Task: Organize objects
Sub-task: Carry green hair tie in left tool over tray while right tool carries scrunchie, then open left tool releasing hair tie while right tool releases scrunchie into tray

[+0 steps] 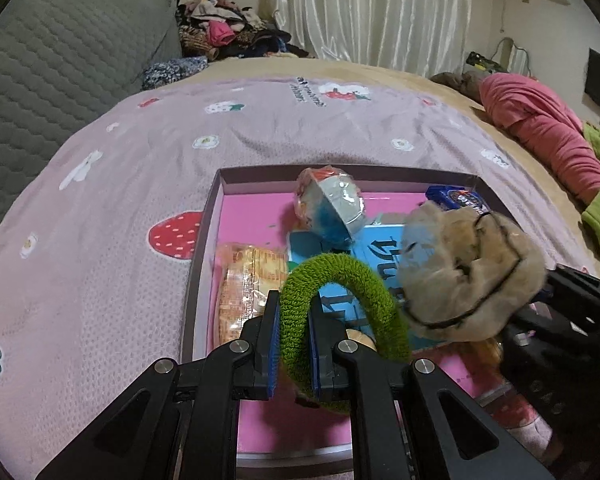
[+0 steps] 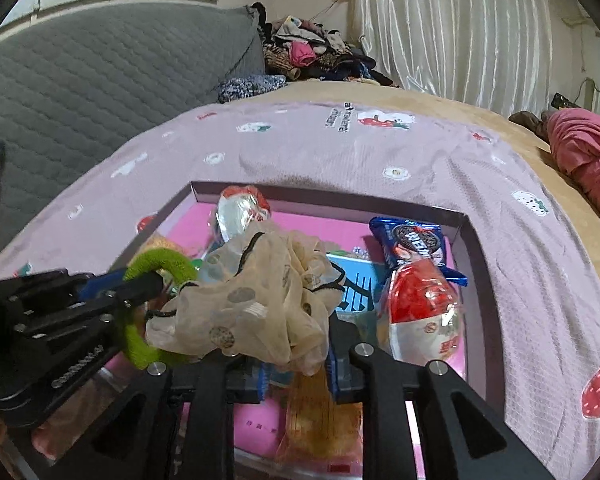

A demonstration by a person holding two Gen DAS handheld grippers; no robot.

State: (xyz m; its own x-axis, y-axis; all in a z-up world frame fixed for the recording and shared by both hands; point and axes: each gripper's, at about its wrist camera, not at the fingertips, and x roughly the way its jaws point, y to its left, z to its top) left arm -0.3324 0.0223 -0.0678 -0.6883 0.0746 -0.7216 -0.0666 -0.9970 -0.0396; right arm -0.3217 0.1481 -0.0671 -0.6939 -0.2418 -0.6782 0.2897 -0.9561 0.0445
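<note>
A shallow box with a pink floor [image 1: 252, 216] [image 2: 320, 220] lies on the bed and holds several snack packs. My left gripper [image 1: 294, 308] is shut on a green fuzzy hair tie [image 1: 340, 268], held above the box; it also shows at the left of the right wrist view [image 2: 140, 344]. My right gripper [image 2: 296, 364] is shut on a beige sheer scrunchie [image 2: 268, 300], held over the box just right of the green tie; it shows in the left wrist view [image 1: 468, 268].
In the box lie a blue Oreo pack [image 2: 416, 240], a red-and-white wrapped snack [image 2: 420, 316], another wrapped snack at the back [image 1: 332, 204], an orange cracker pack [image 1: 244, 280] and a blue card [image 1: 376, 252]. A lilac strawberry-print sheet [image 1: 120, 220] surrounds the box. Grey pillow [image 1: 60, 60] at left, pink garment [image 1: 548, 132] at right.
</note>
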